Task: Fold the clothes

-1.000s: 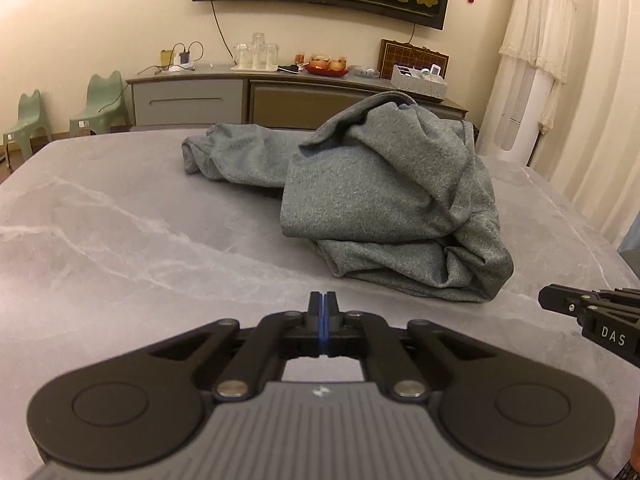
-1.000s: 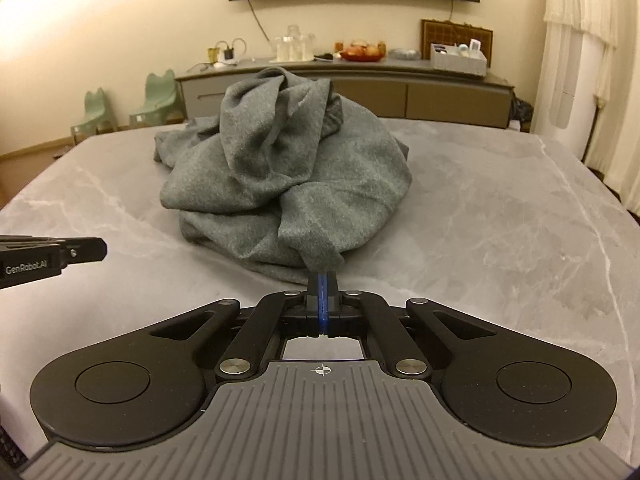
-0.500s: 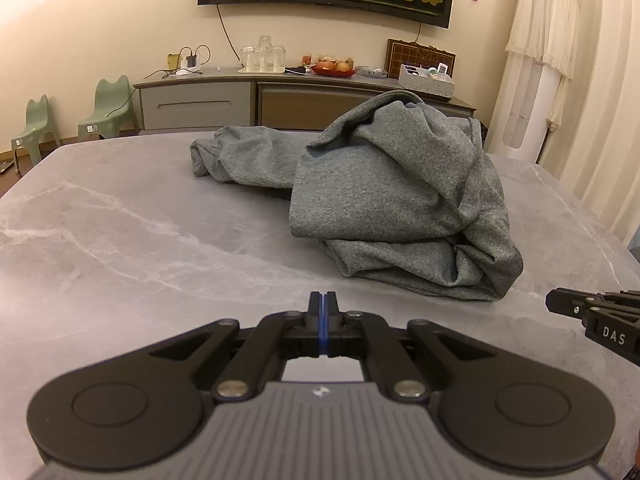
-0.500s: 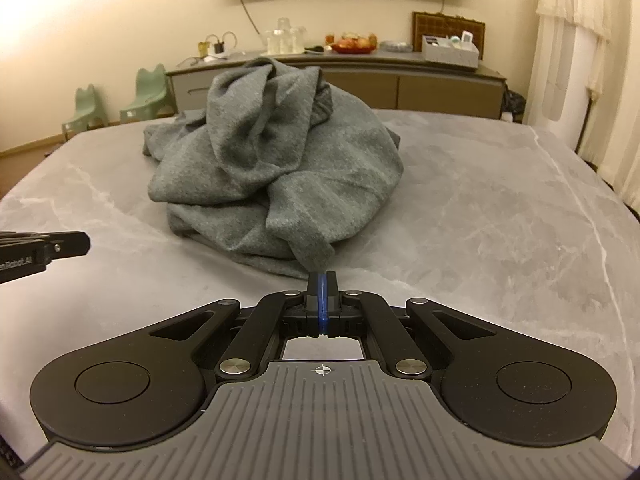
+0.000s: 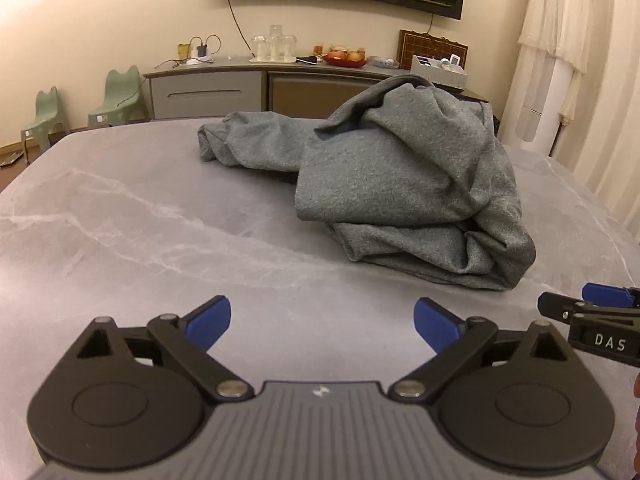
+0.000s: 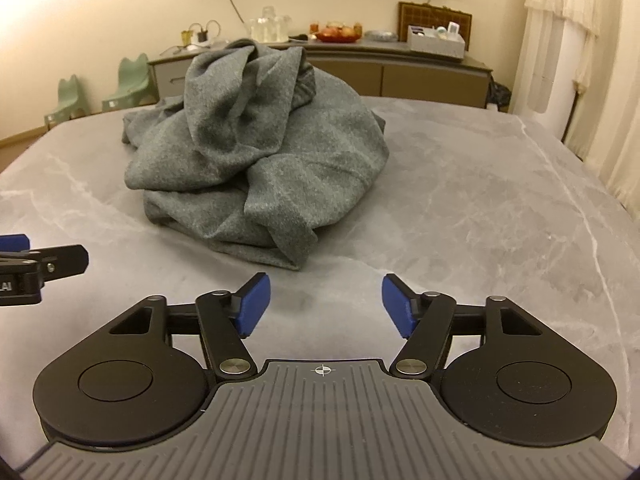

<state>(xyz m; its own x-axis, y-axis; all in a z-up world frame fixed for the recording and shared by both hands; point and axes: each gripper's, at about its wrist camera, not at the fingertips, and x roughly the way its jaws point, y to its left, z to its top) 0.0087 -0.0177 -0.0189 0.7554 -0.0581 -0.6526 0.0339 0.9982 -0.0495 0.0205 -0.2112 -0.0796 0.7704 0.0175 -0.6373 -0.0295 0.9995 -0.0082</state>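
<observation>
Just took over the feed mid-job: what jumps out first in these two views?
The crumpled grey garment heaped on the marble table dominates both views, one part trailing off toward the far left, nothing folded yet. In the foreground, the left gripper and right gripper both stand wide open with blue pads apart, just short of the cloth's near edge and touching nothing.

Right gripper (image 6: 323,304) jaws apart, near crumpled grey garment (image 6: 260,152).
</observation>
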